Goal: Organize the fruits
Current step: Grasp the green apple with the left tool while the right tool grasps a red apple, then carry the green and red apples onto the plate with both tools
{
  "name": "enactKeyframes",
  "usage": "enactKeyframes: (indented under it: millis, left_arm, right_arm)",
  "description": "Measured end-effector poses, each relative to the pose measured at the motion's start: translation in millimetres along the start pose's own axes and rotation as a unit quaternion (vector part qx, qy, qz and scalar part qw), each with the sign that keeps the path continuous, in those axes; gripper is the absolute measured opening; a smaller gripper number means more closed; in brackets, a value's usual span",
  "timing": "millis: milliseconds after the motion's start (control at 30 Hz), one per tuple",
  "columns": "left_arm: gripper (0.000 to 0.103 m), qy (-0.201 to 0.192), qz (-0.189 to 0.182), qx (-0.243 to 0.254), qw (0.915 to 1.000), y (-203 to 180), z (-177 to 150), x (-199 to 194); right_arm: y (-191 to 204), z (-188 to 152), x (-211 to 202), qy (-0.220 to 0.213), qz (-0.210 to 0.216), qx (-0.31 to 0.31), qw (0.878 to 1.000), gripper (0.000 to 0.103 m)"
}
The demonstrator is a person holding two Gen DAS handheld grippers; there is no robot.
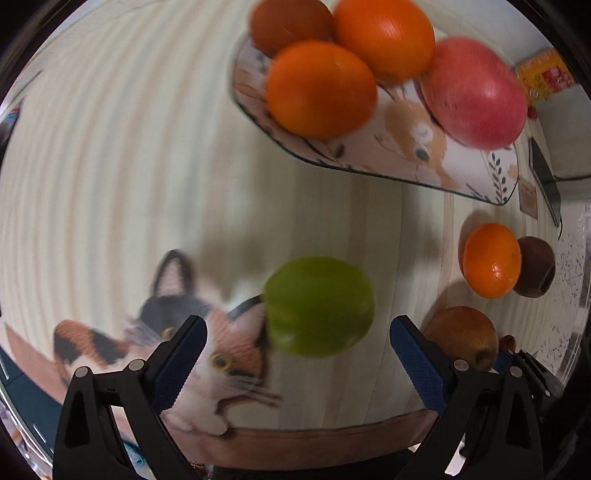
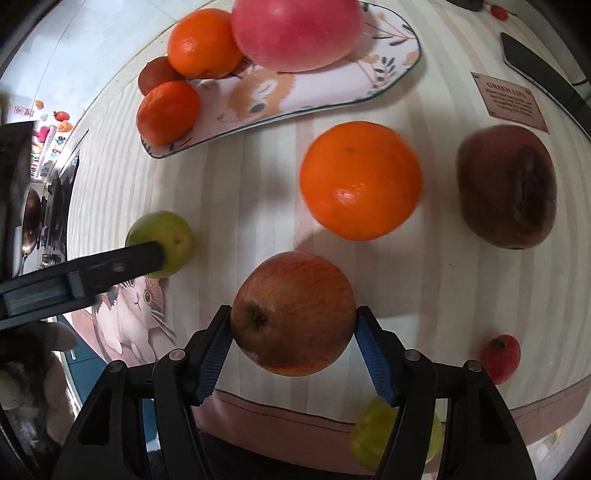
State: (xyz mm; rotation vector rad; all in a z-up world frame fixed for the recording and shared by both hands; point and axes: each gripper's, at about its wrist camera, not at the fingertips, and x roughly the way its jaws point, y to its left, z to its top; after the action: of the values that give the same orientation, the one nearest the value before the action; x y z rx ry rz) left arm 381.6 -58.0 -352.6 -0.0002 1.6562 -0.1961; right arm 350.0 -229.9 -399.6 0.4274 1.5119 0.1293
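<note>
- I'm looking down on the bench (image 2: 258, 192), which is carrying a pale striped mat with a cat picture (image 1: 221, 354) at its near edge.
- A printed tray (image 2: 332, 85) is lying at the far side of the mat, holding a big pink apple (image 2: 295, 33) and three oranges (image 2: 203, 44) crowded at its left end; one darker orange is partly hidden behind the others.
- My right claw (image 2: 293, 332) is clenching a red-yellow apple (image 2: 291, 314), with both blue pads pressing on its sides and its stalk end facing the camera.
- A loose orange (image 2: 360, 181) is sitting on the mat just beyond that apple, between it and the tray.
- A dark brown fruit (image 2: 506, 188) is resting to the right of the loose orange, near it but apart in the right wrist view.
- My left claw (image 1: 295, 350) is standing released, its fingers wide apart, with a green fruit (image 1: 319, 306) lying on the mat between and just beyond the tips; the pads are not touching it.
- In the right wrist view, one finger of the left claw is crossing in front of that green fruit.
- A second green fruit (image 2: 373, 439) is showing at the near mat edge, partly hidden behind my right claw's finger.
- A small red fruit (image 2: 502, 358) is lying alone at the right, near the mat's edge.
</note>
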Motion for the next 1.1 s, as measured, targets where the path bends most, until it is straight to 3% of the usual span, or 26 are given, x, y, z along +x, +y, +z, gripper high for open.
enactKeyframes:
  millis: [100,133,400,700,833,933,1100]
  left_arm:
    - [0.066,-0.016,-0.011,0.0,0.9998,-2,3,3]
    - [0.061,-0.018,-0.021,-0.003,0.9996,-2,4,2]
    - [0.061,-0.043,0.002,0.018,0.9989,-14,-2,-6]
    - [0.061,-0.08,-0.057,0.02,0.995,-21,7,-80]
    - [0.061,-0.078,-0.083,0.025,0.9931,-28,33,-98]
    - [0.061,-0.074,-0.07,0.038,0.994,-40,60,-96]
    - [0.061,-0.054,-0.049,0.057,0.9957,-55,100,-83]
  right_arm:
    - [-1,1,1,-0.001,0.002,0.004,1.0,0.069]
    - [-3,0,1,-0.001,0.001,0.004,1.0,0.069]
    - [-8,-3,-4,-0.005,-0.001,0.001,1.0,0.069]
    - [0,6,-53,-0.065,0.052,0.012,0.996,0.068]
    - [1,32,-84,-0.101,0.07,0.016,0.992,0.068]
    - [-2,56,-86,-0.116,0.065,0.023,0.991,0.068]
    - [-7,86,-61,-0.11,0.095,0.055,0.988,0.068]
